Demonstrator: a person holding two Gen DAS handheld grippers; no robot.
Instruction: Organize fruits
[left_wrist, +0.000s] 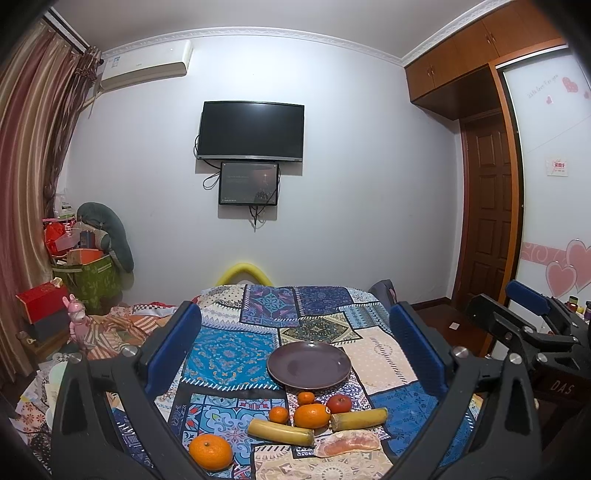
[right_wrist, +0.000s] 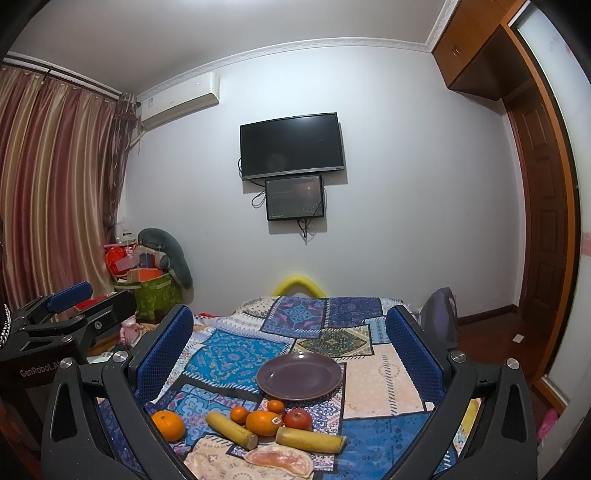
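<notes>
An empty purple plate (left_wrist: 309, 364) (right_wrist: 299, 376) sits on a patchwork cloth. In front of it lie several oranges, the largest (left_wrist: 211, 451) (right_wrist: 168, 425) at the left, another (left_wrist: 312, 416) (right_wrist: 264, 423) in the middle. A red apple (left_wrist: 338, 403) (right_wrist: 297, 419), two banana pieces (left_wrist: 280, 432) (left_wrist: 359, 419) (right_wrist: 231, 429) (right_wrist: 310, 440) and a pomelo segment (left_wrist: 348, 445) (right_wrist: 280, 458) lie there too. My left gripper (left_wrist: 295, 354) is open and empty, above the fruit. My right gripper (right_wrist: 290, 358) is open and empty, beside it.
The patchwork cloth (left_wrist: 229, 354) covers a bed or table that runs to the far wall. Boxes and a green bin (left_wrist: 92, 280) stand at the left by the curtain. A wooden door and wardrobe (left_wrist: 487, 206) are at the right. A TV (left_wrist: 251, 131) hangs on the wall.
</notes>
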